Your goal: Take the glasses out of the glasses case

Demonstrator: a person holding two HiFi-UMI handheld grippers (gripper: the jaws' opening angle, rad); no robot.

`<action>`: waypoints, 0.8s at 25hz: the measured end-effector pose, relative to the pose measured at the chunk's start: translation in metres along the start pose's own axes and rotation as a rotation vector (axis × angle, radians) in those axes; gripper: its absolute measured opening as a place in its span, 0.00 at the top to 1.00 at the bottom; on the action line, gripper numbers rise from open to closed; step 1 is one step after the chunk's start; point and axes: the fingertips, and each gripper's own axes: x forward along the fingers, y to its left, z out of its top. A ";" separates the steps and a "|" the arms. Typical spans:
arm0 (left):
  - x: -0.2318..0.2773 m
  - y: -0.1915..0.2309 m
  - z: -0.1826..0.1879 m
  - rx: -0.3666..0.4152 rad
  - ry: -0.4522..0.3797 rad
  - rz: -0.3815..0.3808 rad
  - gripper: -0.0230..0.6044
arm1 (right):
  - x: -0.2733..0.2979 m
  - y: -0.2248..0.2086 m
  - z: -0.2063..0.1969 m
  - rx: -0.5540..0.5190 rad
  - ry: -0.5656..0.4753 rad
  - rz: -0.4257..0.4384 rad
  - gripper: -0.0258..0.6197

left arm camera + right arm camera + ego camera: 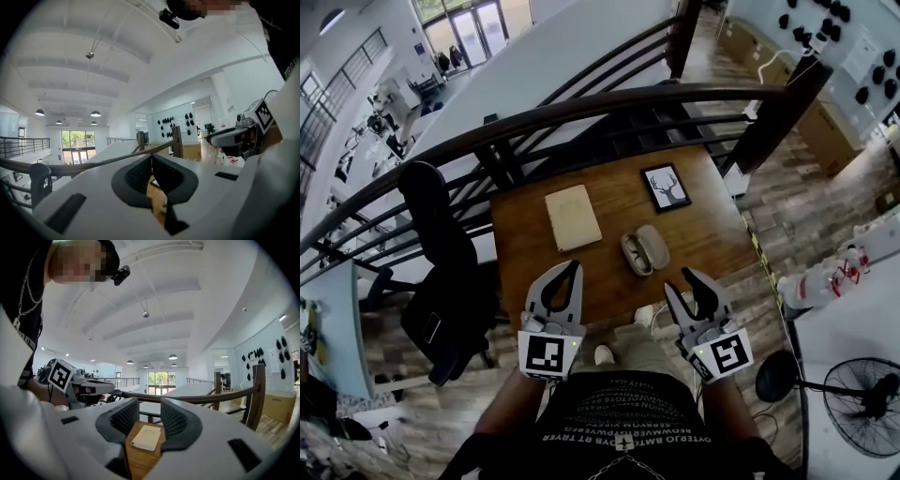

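The pale oval glasses case point(645, 250) lies open on the wooden table point(712, 234), right of centre; the glasses point(632, 255) rest in its left half. My left gripper point(573, 267) hovers over the table's near edge, left of the case, shut with its fingertips touching and nothing held. In the left gripper view the left gripper point(151, 159) has its pads meeting at the top. My right gripper point(682, 281) hangs at the near edge, just right of the case, open and empty. The right gripper view shows the right gripper point(150, 411) framing the cream book point(147, 437).
A cream book point(572, 217) lies left of the case and a framed deer picture point(667, 187) stands behind it. A black railing point(609, 103) runs behind the table. A black office chair point(441, 272) is at the left and a floor fan point(862, 380) at the lower right.
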 end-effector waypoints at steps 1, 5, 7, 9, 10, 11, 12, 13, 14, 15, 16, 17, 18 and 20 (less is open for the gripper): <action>0.003 0.000 -0.001 0.000 0.003 0.003 0.92 | 0.003 -0.003 -0.001 0.002 0.002 0.006 0.73; 0.019 -0.002 -0.002 -0.008 0.012 0.015 0.92 | 0.015 -0.015 -0.005 0.013 0.009 0.031 0.73; 0.028 -0.001 0.000 -0.010 0.014 0.022 0.92 | 0.021 -0.022 -0.003 0.009 0.010 0.041 0.73; 0.038 -0.001 0.001 -0.010 0.015 0.026 0.92 | 0.026 -0.034 -0.002 0.005 0.012 0.044 0.73; 0.044 -0.002 0.001 -0.012 0.016 0.026 0.92 | 0.029 -0.039 -0.002 0.006 0.015 0.044 0.73; 0.048 -0.002 0.001 -0.015 0.018 0.026 0.92 | 0.032 -0.044 -0.004 0.007 0.019 0.044 0.73; 0.053 -0.003 -0.001 -0.016 0.021 0.024 0.92 | 0.035 -0.048 -0.005 0.007 0.024 0.045 0.73; 0.057 -0.003 -0.002 -0.016 0.025 0.023 0.92 | 0.038 -0.052 -0.007 0.006 0.030 0.047 0.73; 0.062 -0.002 -0.004 -0.017 0.027 0.023 0.92 | 0.041 -0.055 -0.008 0.007 0.034 0.051 0.73; 0.067 -0.002 -0.004 -0.018 0.028 0.024 0.92 | 0.045 -0.058 -0.009 0.008 0.035 0.056 0.73; 0.071 -0.001 -0.005 -0.021 0.028 0.025 0.92 | 0.049 -0.061 -0.010 0.009 0.036 0.062 0.73; 0.075 0.000 -0.005 -0.025 0.028 0.028 0.92 | 0.052 -0.063 -0.010 0.009 0.036 0.066 0.73; 0.079 0.001 -0.005 -0.028 0.028 0.030 0.92 | 0.056 -0.066 -0.010 0.009 0.037 0.069 0.73; 0.088 0.003 -0.004 -0.029 0.027 0.032 0.92 | 0.062 -0.073 -0.010 0.008 0.042 0.074 0.73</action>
